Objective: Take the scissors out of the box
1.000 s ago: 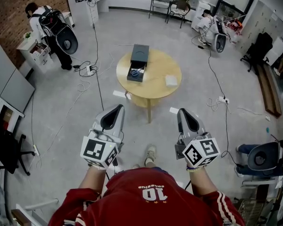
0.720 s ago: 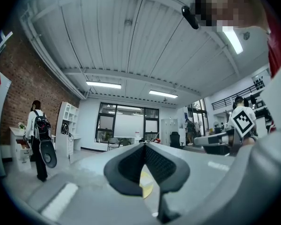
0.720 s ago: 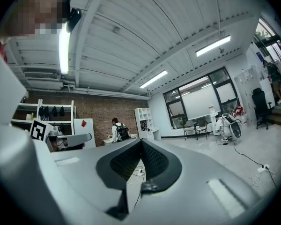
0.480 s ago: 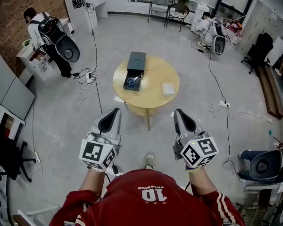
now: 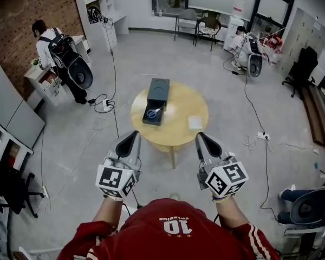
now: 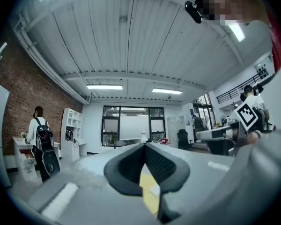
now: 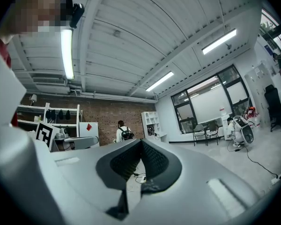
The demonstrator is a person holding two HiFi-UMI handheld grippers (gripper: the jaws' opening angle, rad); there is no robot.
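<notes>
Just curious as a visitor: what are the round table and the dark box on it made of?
The round table looks like pale wood or veneer, matte: an even light-tan top. The box looks like dark grey plastic or painted metal, with no shine; too far to tell which.

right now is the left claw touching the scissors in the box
Apart. The head view shows the left claw held short of the round table, bare floor between, while the scissors lie in the open box on the tabletop.
</notes>
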